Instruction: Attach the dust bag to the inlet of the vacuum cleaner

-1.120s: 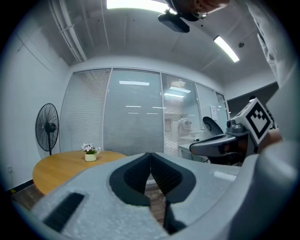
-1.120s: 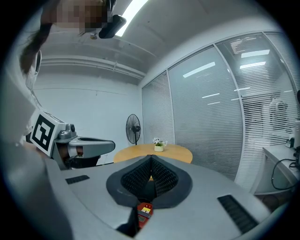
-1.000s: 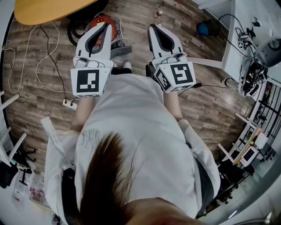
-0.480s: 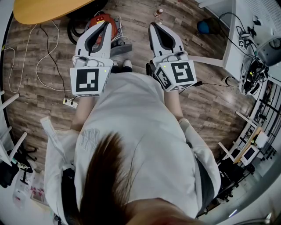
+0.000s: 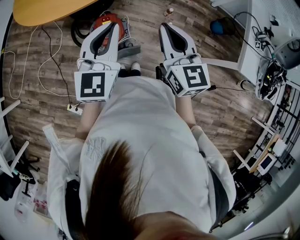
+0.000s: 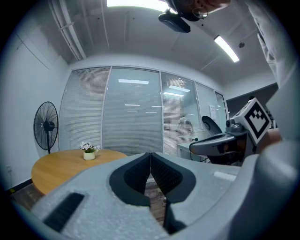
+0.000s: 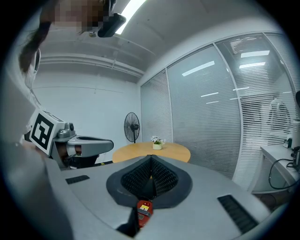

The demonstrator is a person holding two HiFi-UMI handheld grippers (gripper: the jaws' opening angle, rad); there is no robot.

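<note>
Item 1. Left tool (image 5: 114, 27): held level in front of the person's white shirt (image 5: 145, 140), marker cube (image 5: 96, 85) nearest the body. Jaws fully together with nothing between them; only a strip of floor showed through the slot below the pads.

Item 2. Right tool (image 5: 164, 27): held alongside the left one, apart from it, its marker cube (image 5: 190, 79) turned at an angle. Jaws fully together, gripping nothing.

Item 3. Vacuum cleaner (image 5: 104, 19): red body, on the wooden floor (image 5: 37, 108) beyond the tools, partly hidden behind the left tool's tip in the head view. A black hose (image 5: 77, 33) curled at its left side. In the right gripper view a small red part of it appeared through the slot under that tool's pads.

Item 4. Round wooden surface (image 5: 47, 11): just beyond the vacuum cleaner, carrying a small pot of flowers (image 6: 89, 151).

Item 5. Standing fan (image 6: 46, 126): beside the surface, before a blind-covered glass wall.

Item 6. White power strip (image 5: 74, 110) with loose cables (image 5: 47, 61): on the floor, left of the person.
</note>
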